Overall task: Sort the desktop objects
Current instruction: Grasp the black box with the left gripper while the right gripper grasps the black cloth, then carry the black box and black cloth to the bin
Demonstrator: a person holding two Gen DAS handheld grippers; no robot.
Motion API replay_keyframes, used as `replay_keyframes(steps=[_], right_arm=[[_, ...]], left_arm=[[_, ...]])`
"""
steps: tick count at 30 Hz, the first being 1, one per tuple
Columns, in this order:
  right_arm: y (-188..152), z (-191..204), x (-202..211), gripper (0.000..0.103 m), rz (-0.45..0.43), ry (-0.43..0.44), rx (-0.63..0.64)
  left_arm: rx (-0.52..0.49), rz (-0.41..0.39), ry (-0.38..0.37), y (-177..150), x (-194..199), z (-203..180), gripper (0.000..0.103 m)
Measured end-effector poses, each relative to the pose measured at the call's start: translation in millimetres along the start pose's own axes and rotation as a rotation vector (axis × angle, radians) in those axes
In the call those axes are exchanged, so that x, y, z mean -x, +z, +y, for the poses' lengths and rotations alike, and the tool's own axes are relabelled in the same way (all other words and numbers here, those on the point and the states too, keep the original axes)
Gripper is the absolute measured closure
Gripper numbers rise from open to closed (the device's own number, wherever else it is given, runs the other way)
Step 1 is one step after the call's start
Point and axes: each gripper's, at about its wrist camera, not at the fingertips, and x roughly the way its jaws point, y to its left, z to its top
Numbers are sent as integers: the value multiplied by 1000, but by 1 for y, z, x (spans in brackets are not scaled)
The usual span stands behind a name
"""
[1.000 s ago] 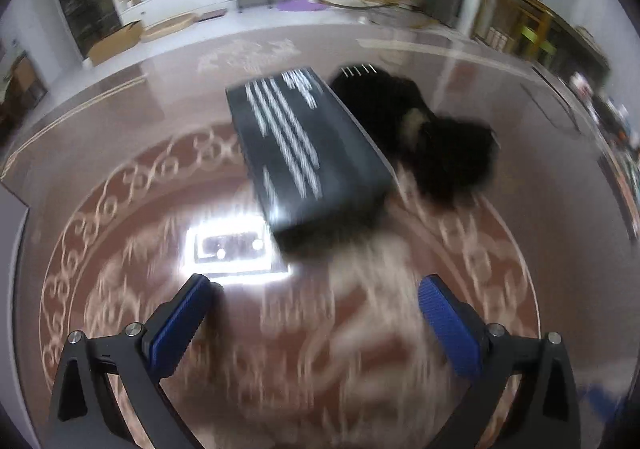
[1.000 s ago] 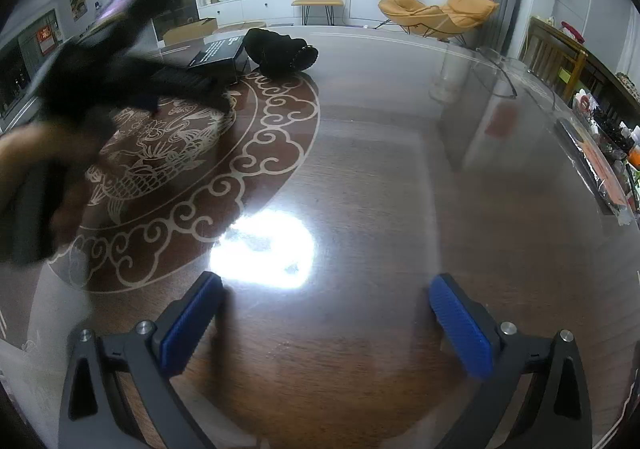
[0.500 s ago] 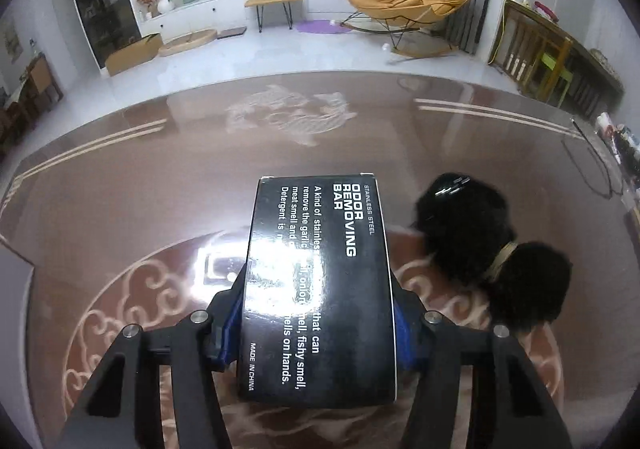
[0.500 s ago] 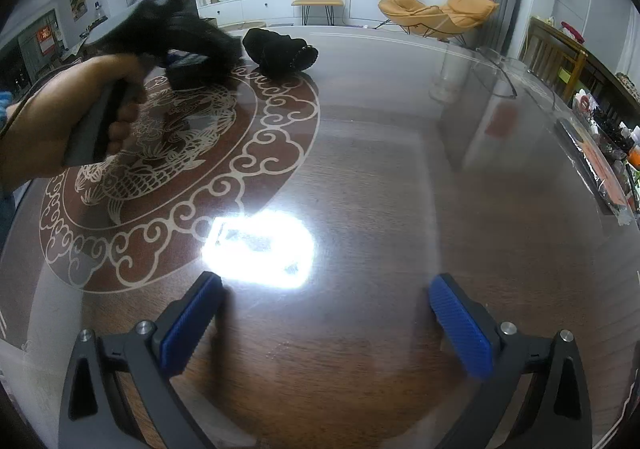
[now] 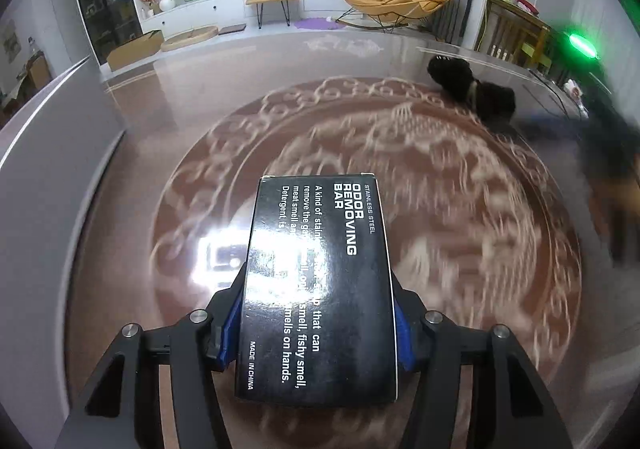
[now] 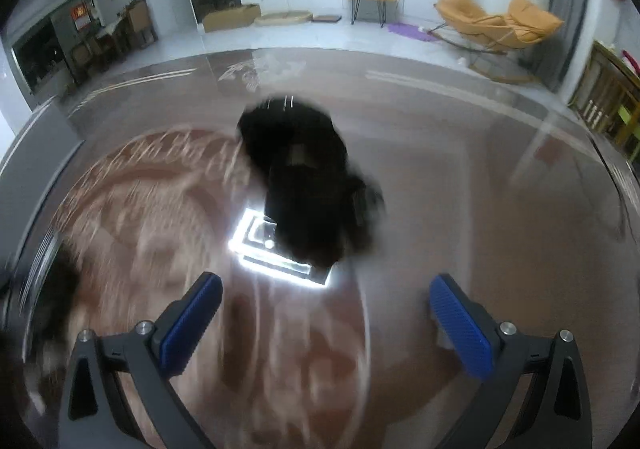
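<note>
You're holding the black cardboard box with white "odor removing bar" lettering in the left gripper, its blue pads clamped on the box's two long sides, low in the centre of the left wrist view. The box is sticking far out ahead of the pads, so a quick swing could be levering it loose or twisting it in the grip.

The glossy brown tabletop with the pale scroll pattern is smearing with blur beneath it, which suggests you're travelling fast; slowing before set-down looks wise.

The right gripper is standing with its jaws wide apart and nothing between them, at the bottom of the right wrist view. Just above it, mid-frame, the fluffy black furry item is lying on the table, blurred, so its edges are hard to judge. Closing on soft pile could be catching only fluff and letting it slip. It's also showing at the upper right of the left view, beside a dark blurred shape, so your two hands may be crossing paths.
</note>
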Motion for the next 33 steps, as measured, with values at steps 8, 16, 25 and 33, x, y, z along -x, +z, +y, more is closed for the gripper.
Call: replay_keyframes(steps=[8, 16, 25, 33], right_arm=[[38, 33, -17, 69, 39, 25, 74], [-90, 110, 84, 69, 3, 207, 86], [-176, 173, 154, 69, -31, 277, 82], [-82, 311, 218, 69, -182, 444, 266]], left_arm=[[-14, -34, -10, -38, 26, 4, 45], [99, -83, -81, -83, 63, 15, 45], [152, -213, -147, -111, 159, 33, 45], [233, -328, -23, -98, 253, 141, 45]])
